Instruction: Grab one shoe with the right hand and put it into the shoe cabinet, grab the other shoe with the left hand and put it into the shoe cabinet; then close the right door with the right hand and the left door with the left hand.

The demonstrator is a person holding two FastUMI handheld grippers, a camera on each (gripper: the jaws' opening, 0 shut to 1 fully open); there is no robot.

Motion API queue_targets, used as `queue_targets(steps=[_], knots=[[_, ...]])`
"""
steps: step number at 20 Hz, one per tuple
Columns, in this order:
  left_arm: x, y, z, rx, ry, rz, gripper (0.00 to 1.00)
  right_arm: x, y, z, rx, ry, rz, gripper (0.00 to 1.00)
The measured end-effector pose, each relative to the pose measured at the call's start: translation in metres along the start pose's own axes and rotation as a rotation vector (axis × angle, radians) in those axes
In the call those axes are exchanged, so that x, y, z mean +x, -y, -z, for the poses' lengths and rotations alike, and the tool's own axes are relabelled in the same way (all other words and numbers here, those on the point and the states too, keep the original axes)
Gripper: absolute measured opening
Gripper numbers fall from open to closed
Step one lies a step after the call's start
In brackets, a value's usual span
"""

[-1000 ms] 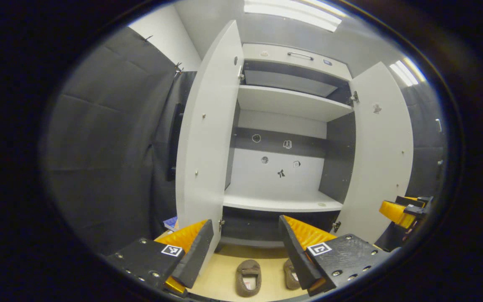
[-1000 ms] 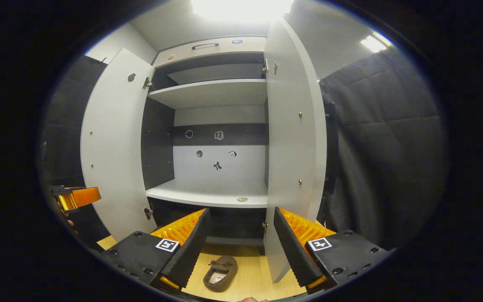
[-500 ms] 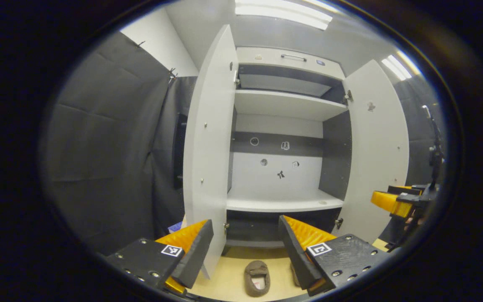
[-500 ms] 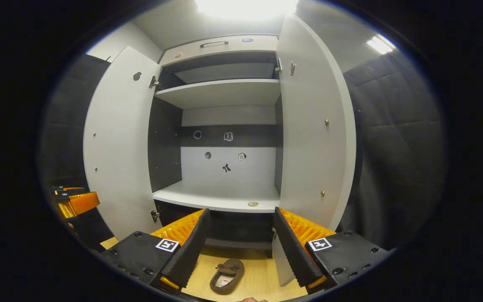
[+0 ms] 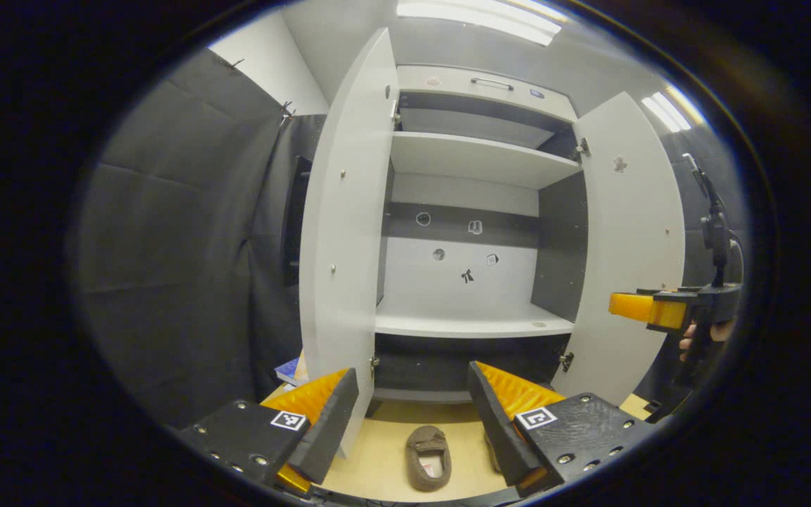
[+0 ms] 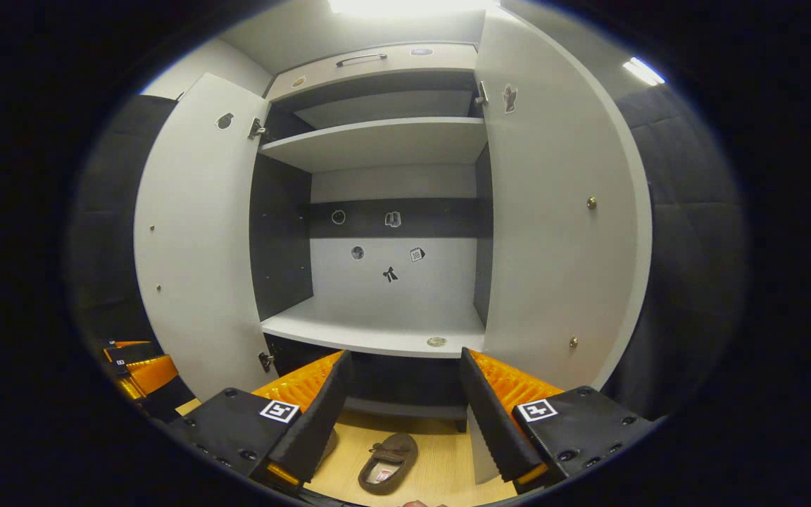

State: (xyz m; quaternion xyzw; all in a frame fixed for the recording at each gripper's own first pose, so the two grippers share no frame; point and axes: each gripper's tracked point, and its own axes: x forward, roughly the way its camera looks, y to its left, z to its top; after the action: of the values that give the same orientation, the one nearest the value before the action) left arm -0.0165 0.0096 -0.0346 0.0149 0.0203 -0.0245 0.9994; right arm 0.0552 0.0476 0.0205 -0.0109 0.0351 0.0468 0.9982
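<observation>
before the open cabinet (image 5: 476, 158), both claws hang agape.

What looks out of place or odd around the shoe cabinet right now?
Nothing looks damaged or spilled. One brown shoe lies on the wooden floor in front of the shoe cabinet, both doors wide open, shelves bare. Both grippers' jaws are open.

Both doors (image 6: 553, 225) stand wide, the bare shelf (image 6: 377, 331) open between them above the floor shoes (image 6: 388, 461).

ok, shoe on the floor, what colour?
Brown, with a pale insole; the shoe shows best in the right gripper view.
</observation>
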Motion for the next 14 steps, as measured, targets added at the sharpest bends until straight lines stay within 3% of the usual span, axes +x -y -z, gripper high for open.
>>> queue_targets(steps=[7,8,9,10,13,14], knots=[[0.009,0.004,0.014,0.02,-0.028,0.023,0.91,0.034,-0.043,0.041,0.012,-0.102,-0.104,0.94],[0.011,0.003,0.019,0.036,-0.034,0.018,0.85,0.039,-0.051,0.05,0.022,-0.12,-0.127,0.96],[0.012,0.003,0.021,0.047,-0.039,0.018,0.85,0.043,-0.056,0.062,0.028,-0.142,-0.144,0.96],[0.012,0.005,0.024,0.052,-0.044,0.023,0.98,0.047,-0.059,0.075,0.033,-0.169,-0.147,0.96],[0.012,0.011,0.033,0.038,-0.067,0.053,0.85,0.06,-0.062,0.118,0.023,-0.238,-0.129,0.96],[0.013,0.013,0.039,0.031,-0.08,0.062,0.98,0.063,-0.062,0.133,0.019,-0.257,-0.124,0.96]])
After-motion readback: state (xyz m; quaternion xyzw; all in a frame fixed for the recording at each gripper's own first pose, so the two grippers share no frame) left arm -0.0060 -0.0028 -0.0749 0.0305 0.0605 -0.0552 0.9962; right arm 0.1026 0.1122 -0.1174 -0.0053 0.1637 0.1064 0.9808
